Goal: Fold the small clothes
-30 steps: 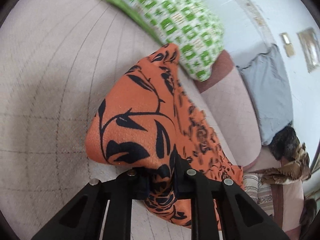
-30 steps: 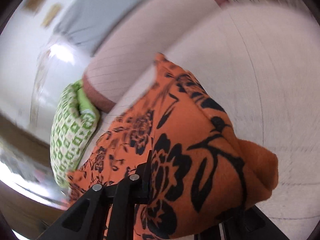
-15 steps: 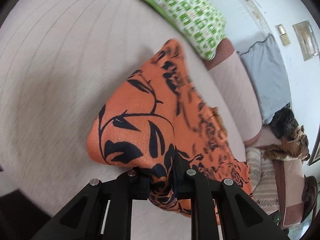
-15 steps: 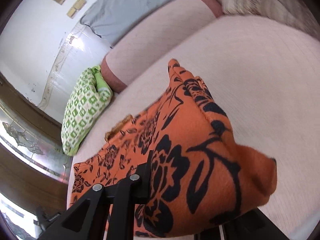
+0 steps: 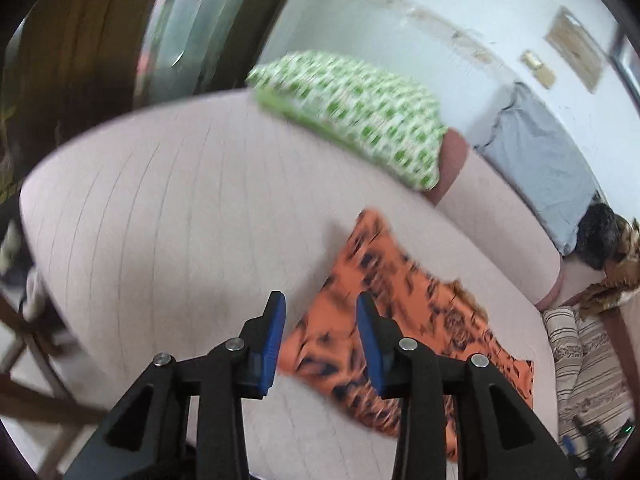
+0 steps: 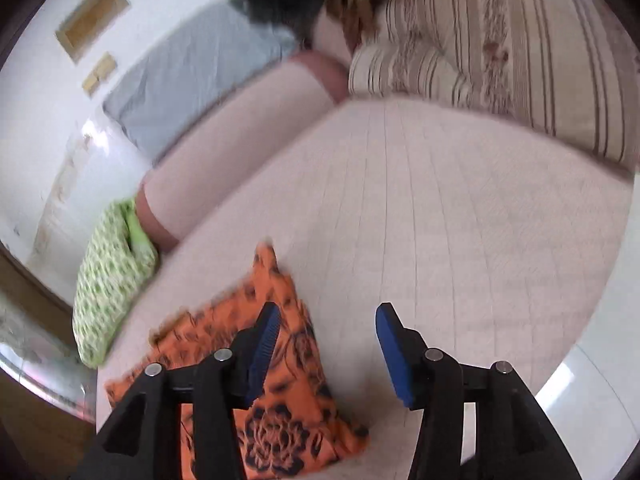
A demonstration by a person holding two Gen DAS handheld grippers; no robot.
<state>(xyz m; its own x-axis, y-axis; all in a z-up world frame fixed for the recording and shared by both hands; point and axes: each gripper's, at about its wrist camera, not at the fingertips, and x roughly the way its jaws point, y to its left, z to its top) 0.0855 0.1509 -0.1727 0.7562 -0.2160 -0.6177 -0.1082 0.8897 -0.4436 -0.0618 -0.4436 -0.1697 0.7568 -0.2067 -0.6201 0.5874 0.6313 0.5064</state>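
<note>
An orange cloth with a black flower print (image 5: 404,316) lies flat on the pale pink mattress (image 5: 168,216). My left gripper (image 5: 321,310) hangs above the cloth's left edge, its jaws opening, with nothing between the blue pads. In the right wrist view the same cloth (image 6: 276,400) lies at lower left on the mattress (image 6: 460,220). My right gripper (image 6: 328,322) hovers over the cloth's right edge, jaws opening and empty. Its left finger (image 6: 264,336) covers part of the cloth.
A green and white patterned pillow (image 5: 360,108) lies at the mattress's far side, seen also as the pillow (image 6: 108,280) at left. A pink bolster (image 6: 240,132), a grey cushion (image 5: 536,152) and striped bedding (image 6: 500,52) line the back. A wooden frame (image 5: 28,356) stands beyond the near left edge.
Both grippers were shut on bunched corners of the orange cloth and have let go. They rose and drew back, and the cloth now lies flat on the mattress.
</note>
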